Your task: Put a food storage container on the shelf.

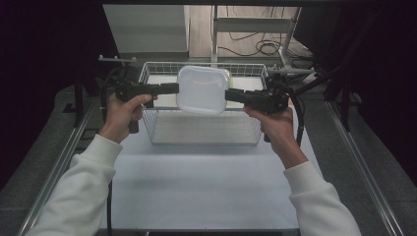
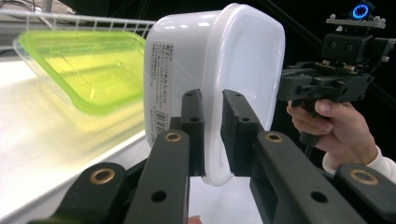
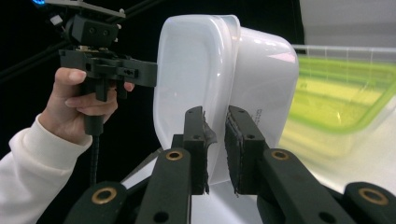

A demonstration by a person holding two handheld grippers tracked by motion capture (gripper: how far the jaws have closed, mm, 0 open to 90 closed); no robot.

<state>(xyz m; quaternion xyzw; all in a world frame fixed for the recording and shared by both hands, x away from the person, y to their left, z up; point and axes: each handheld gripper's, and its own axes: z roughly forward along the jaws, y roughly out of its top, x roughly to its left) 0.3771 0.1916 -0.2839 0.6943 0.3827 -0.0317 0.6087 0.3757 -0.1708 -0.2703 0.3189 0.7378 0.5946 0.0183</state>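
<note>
Both tools are clamped onto the same white container [image 1: 202,90], one per side: left tool [image 1: 173,88] pinching its left rim, right tool [image 1: 230,94] pinching the right rim, jaws nearly closed with just the thin plastic edge squeezed between the pads. It's a smooth, milky, semi-translucent plastic tub, squarish with rounded corners, and has a printed label on one side wall. It's held up in the air over the wire basket [image 1: 157,123], tipped on edge so its broad face looks toward the person. Behind it, inside the basket, leans a glossy lime-green see-through tray [image 2: 88,65]. The basket sits on the white surface [image 1: 196,187].
</note>
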